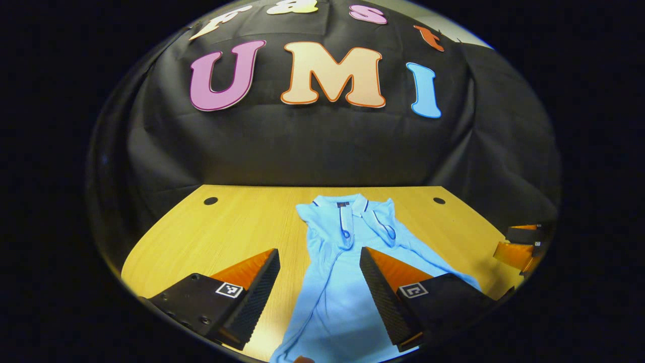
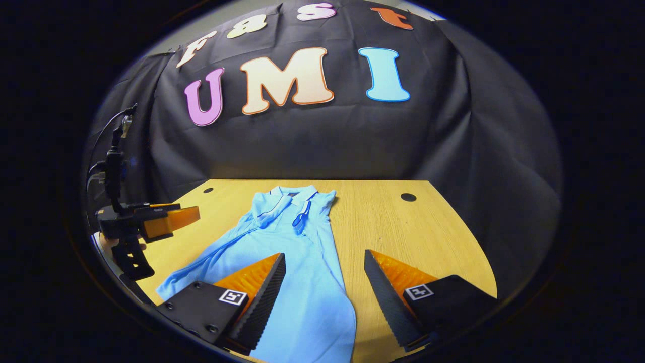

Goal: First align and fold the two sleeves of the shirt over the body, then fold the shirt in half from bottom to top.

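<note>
The shirt lies flat on the wooden worktop, collar toward the back wall and hem toward you. In the left gripper view it runs from the collar just above the middle of the frame down to the bottom edge, passing between your left claw fingers. That claw is spread wide and grasps nothing; its right finger hangs over the light blue cloth, its left finger over bare wood. At the right edge of that frame you can see part of the other claw, near the worktop's side.

In the right gripper view the shirt sits in the centre and lower left of the frame, one sleeve stretched out toward the lower left. Your right claw is likewise released, fingers well apart, the left one above the shirt body and the right one above the worktop. At the left edge of this frame the left claw shows beside the worktop, held by a hand.
</note>
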### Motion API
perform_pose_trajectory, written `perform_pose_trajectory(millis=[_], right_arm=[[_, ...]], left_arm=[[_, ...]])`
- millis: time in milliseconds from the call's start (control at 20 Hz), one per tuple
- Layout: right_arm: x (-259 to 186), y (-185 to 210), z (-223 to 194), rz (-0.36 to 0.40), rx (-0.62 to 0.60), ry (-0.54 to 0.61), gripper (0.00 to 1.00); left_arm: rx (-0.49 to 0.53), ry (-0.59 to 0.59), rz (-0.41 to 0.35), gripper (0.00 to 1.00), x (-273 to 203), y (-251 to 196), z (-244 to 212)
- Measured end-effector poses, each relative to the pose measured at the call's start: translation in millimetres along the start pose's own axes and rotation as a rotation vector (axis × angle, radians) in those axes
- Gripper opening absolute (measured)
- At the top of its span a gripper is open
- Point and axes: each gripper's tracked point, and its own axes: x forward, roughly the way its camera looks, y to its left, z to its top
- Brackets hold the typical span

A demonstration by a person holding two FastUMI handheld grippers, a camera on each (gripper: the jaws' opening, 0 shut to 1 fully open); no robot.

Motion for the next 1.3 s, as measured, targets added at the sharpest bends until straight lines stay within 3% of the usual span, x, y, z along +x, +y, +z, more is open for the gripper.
perform_pose_trajectory(millis=[500,550,600,650,750,800,900,950,1050,1100,1150,1300], right_arm=[[-61,-5,-78,-0.015,-0.058,0.100,0.98],[-67,-6,-84,-0.019,-0.056,0.106,0.94],[-71,-6,-90,-0.021,-0.056,0.114,0.98],[-74,-6,-98,-0.022,-0.060,0.127,0.93],[-78,-8,-118,-0.034,-0.072,0.161,0.98],[-79,-10,-127,-0.041,-0.075,0.176,0.93],[-79,-12,-144,-0.051,-0.075,0.207,0.93],[-79,-13,-150,-0.057,-0.074,0.217,0.98],[-78,-15,-161,-0.071,-0.074,0.238,0.98],[-80,-17,-167,-0.076,-0.075,0.248,0.94],[-79,-20,-171,-0.084,-0.078,0.257,0.98],[-82,-22,-183,-0.086,-0.055,0.288,0.99]], left_arm=[[0.022,0.174,0.068,0.96,-102,28,-111],[0.031,0.189,0.075,0.96,-108,30,-121],[0.038,0.208,0.079,0.96,-115,33,-131],[0.038,0.224,0.081,0.96,-120,34,-141],[0.028,0.251,0.090,0.96,-124,37,-158],[0.024,0.270,0.098,0.96,-124,38,-166],[0.032,0.283,0.112,0.96,-126,42,-175],[0.043,0.291,0.114,0.96,-126,42,-179],[0.044,0.311,0.104,0.96,-124,37,-191],[0.042,0.327,0.099,0.96,-125,36,-199],[0.042,0.327,0.102,0.96,-125,35,-199],[0.041,0.299,0.098,0.96,-123,33,-198]])
